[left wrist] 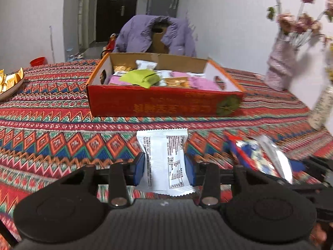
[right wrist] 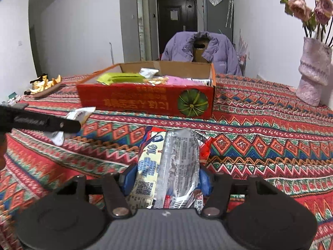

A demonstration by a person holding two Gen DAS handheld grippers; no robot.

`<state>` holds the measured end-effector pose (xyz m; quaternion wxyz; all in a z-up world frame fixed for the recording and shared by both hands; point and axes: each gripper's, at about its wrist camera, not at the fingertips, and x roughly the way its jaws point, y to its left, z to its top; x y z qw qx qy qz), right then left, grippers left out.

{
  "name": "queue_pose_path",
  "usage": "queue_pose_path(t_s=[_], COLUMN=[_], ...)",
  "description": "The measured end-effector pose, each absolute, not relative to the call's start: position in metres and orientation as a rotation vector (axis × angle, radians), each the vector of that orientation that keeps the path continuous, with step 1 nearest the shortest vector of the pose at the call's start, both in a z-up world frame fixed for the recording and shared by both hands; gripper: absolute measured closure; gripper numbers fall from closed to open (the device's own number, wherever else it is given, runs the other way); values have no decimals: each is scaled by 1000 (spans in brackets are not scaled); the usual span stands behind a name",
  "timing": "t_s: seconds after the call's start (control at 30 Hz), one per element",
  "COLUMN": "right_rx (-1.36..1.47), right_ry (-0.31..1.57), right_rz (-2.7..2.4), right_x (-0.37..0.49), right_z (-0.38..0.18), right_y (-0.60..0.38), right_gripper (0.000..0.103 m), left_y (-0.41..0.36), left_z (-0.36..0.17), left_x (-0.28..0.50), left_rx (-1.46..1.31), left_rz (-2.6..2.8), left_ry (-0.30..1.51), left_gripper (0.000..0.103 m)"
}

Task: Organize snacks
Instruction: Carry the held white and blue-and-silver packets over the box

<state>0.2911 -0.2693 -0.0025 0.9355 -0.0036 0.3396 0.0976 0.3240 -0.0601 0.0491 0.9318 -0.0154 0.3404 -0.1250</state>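
My left gripper [left wrist: 164, 166] is shut on a white snack packet [left wrist: 164, 158], its blue pads pressing both sides, held above the patterned tablecloth. My right gripper [right wrist: 164, 179] is shut on a blue, yellow and silver snack bag [right wrist: 166, 162], also lifted. That bag [left wrist: 262, 156] shows at the right of the left wrist view. The left gripper's black finger and white packet [right wrist: 81, 114] appear at the left of the right wrist view. Ahead stands a red cardboard box [left wrist: 164, 102] [right wrist: 145, 100], open-topped, holding several green, pink and white snack packets.
A plate of orange peels [left wrist: 10, 81] [right wrist: 45, 85] sits at the far left. A lilac vase with flowers [left wrist: 281, 62] [right wrist: 312, 73] stands at the right. A chair draped with a purple jacket [left wrist: 156, 33] is behind the table.
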Motion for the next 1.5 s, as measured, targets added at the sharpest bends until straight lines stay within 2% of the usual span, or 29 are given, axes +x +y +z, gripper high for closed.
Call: queue_pose_path(t_s=[0.47,0.8,1.1,1.5], right_rx=[-43,-56,-60,76], right_ry=[566,517,501,586], right_rz=[269,273,322,493], right_x=[190,165,185,294], right_z=[53,71,105,156], right_y=[-247,-242,-254,-285], right_gripper=[44,44,44,44], left_y=[-12,-7,0,-16], left_z=[94,107,138,191], left_x=[207,171,186,263], left_rx=[-48,-32,-28,58], left_rz=[-158,-159,-226,-337], left_ry=[557,507,520,579], left_gripper=[62,62,62,62])
